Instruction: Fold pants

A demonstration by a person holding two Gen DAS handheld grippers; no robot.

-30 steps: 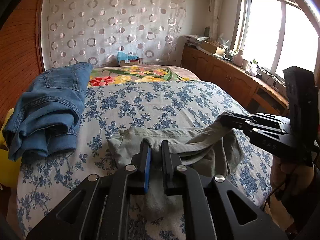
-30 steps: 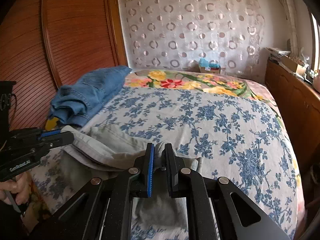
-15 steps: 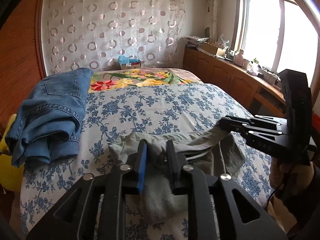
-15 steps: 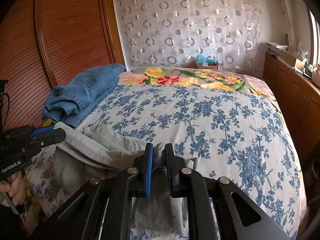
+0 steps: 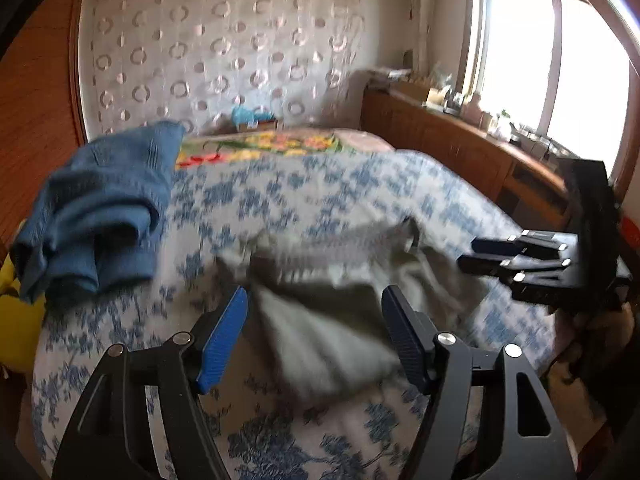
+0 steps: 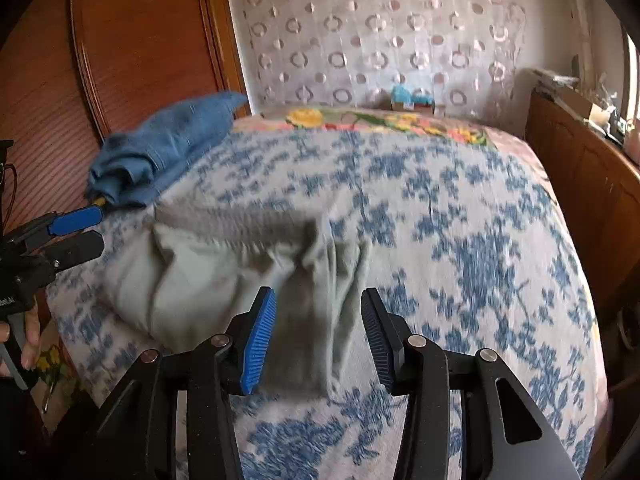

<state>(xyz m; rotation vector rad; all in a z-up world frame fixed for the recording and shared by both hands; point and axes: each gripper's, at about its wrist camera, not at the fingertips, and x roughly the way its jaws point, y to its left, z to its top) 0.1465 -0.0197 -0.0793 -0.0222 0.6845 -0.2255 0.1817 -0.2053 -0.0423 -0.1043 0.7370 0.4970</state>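
Both claws wide apart, holding nothing: left claw [image 5: 314, 320], right claw [image 6: 318, 320]. Grey pants [image 6: 240, 276] bunched on bed [image 6: 460, 208], low centre, just past fingertips. Jeans [image 5: 96, 208] at 10 o'clock. Likely between folds. Next: pick fresh edge, pinch, fold over.

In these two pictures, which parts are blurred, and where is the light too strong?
Left wrist view: motion blur smears the grey pants and bedspread, while the left tool stays sharp; the window is overexposed. Right wrist view: the same blur on pants and jeans; the right tool is sharp, and the light is even.
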